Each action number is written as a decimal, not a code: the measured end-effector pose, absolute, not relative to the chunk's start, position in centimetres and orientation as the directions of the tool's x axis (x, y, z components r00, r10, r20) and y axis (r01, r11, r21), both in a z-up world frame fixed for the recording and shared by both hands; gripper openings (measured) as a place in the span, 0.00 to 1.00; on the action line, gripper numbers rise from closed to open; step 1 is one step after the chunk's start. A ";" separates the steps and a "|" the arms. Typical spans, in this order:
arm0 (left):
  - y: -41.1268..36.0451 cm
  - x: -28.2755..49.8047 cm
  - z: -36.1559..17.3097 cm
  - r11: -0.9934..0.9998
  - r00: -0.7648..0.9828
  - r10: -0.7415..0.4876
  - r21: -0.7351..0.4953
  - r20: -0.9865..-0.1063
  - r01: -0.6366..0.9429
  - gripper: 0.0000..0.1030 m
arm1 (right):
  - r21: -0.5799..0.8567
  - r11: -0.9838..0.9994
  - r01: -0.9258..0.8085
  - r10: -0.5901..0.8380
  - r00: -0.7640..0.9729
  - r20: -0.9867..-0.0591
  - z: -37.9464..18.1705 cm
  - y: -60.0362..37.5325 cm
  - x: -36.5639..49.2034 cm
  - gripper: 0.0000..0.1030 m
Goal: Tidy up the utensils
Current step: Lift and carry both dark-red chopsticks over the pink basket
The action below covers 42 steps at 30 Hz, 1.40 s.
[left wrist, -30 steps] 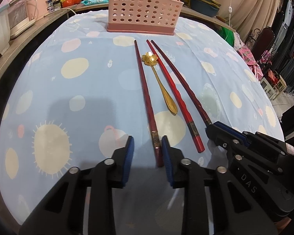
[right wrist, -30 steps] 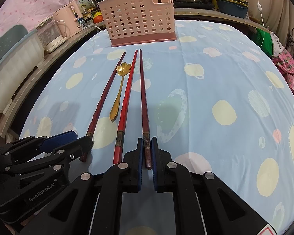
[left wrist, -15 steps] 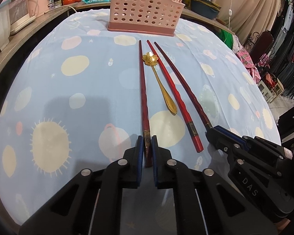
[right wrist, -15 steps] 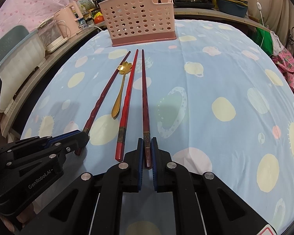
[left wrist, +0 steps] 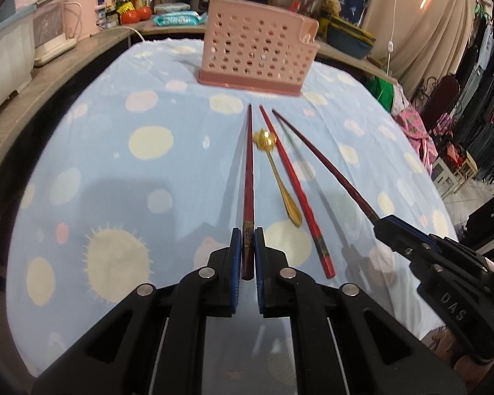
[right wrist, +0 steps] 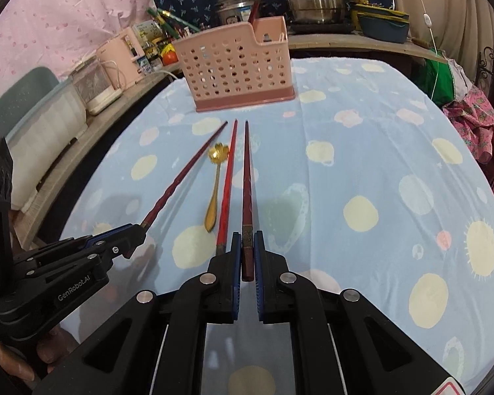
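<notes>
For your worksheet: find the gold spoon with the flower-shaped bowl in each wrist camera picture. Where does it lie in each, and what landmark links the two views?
Left wrist view: the gold spoon lies right of centre, between the chopstick in the left hand-held gripper and the bright red chopstick.
Right wrist view: the gold spoon lies left of centre, just left of the bright red chopstick.
Shared landmark: the pink utensil basket beyond the spoon's bowl.

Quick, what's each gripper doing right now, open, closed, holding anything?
Left gripper: closed on the butt end of a dark red chopstick.
Right gripper: closed on the butt end of another dark red chopstick.
</notes>
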<state>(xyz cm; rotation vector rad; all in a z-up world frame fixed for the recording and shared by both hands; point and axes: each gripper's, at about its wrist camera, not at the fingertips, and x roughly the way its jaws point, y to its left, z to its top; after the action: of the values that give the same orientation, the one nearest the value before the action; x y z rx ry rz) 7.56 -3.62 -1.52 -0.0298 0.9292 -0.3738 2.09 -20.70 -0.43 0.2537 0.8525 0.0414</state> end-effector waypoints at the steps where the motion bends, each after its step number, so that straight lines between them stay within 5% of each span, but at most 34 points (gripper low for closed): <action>1: -3.5 7.6 -1.1 0.936 0.546 -0.329 -0.189 -0.770 0.298 0.07 | 0.243 0.968 0.065 0.139 0.668 -0.731 0.1 -20.8 2.1 0.07; 42: -2.5 17.5 17.2 0.922 0.803 -0.384 -0.232 -0.456 0.310 0.07 | 0.339 0.940 0.046 0.098 0.914 -0.394 16.6 -27.7 10.2 0.07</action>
<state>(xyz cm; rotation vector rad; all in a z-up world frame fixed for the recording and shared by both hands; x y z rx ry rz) 17.48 -2.46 17.17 -0.1491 0.5196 -0.3733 10.17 -27.69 16.60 0.3505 0.4190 0.0273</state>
